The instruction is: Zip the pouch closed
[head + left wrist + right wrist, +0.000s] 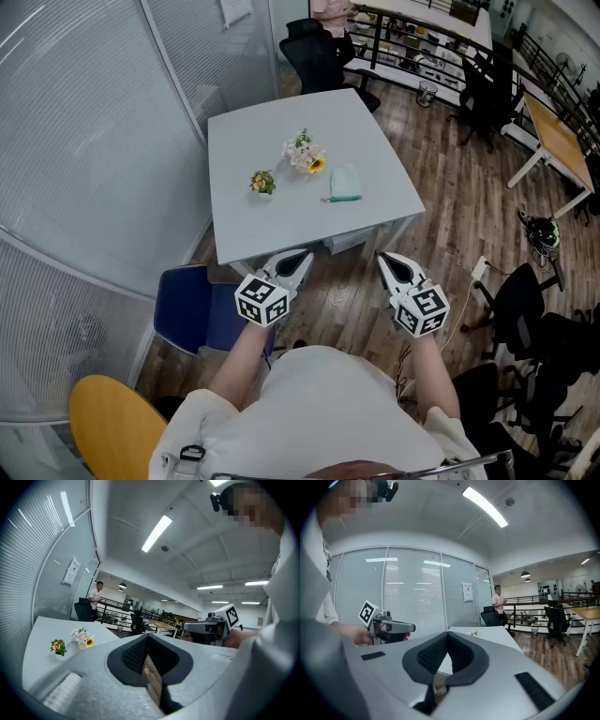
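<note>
A pale mint-green pouch (344, 183) lies flat on the grey table (272, 225), right of the middle, with a zip pull at its near left corner. Both grippers hang over the floor, short of the table's near edge and well away from the pouch. My left gripper (302, 256) has its jaws meeting at the tips with nothing between them, as the left gripper view (147, 636) also shows. The right gripper (384, 259) is shut and empty too, and looks the same in its own view (447, 633). Neither gripper view shows the pouch.
A pale flower bunch (305, 153) and a small orange flower pot (262, 182) stand left of the pouch. A blue chair (192, 309) sits at the table's near left, a yellow chair (112, 427) nearer me. Black office chairs (525, 300) stand right, a blinded glass wall (84, 141) left.
</note>
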A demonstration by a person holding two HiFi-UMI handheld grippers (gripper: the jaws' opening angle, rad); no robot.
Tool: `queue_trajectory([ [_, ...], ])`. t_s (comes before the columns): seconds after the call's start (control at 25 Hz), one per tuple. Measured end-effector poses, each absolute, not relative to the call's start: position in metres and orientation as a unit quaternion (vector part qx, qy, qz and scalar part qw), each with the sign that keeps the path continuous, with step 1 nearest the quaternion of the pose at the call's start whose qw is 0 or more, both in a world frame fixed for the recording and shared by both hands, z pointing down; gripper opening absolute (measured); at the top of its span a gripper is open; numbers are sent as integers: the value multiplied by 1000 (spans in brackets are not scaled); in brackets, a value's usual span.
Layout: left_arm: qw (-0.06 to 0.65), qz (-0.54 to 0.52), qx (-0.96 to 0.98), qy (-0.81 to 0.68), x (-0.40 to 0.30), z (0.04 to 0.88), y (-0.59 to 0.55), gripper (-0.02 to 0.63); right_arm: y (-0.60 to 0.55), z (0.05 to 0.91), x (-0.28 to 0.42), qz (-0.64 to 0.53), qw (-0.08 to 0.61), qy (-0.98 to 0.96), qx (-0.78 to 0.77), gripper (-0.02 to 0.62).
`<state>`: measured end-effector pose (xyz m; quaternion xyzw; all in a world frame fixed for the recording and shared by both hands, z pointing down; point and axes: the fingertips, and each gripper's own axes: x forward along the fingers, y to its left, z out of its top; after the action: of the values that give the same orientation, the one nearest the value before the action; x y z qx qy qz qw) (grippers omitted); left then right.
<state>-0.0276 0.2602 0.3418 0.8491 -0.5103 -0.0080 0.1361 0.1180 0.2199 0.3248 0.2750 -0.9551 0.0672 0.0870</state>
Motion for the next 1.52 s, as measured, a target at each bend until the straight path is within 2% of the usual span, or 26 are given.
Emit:
queue_trajectory([
  [1.16, 143, 5, 868, -475, -70, 361, 262, 20, 233, 339, 80, 75, 79, -939, 327, 3],
  [1.36, 151, 12, 872, -465, -79, 370, 262, 23, 237, 347, 73, 82, 83, -935, 335, 40],
  [1.44, 156, 15, 874, -460, -81, 375, 260, 70, 237, 349, 71, 84, 82, -934, 338, 41],
  [1.52, 160, 16, 875, -457, -82, 377, 258, 83, 236, 352, 69, 87, 83, -933, 339, 41],
])
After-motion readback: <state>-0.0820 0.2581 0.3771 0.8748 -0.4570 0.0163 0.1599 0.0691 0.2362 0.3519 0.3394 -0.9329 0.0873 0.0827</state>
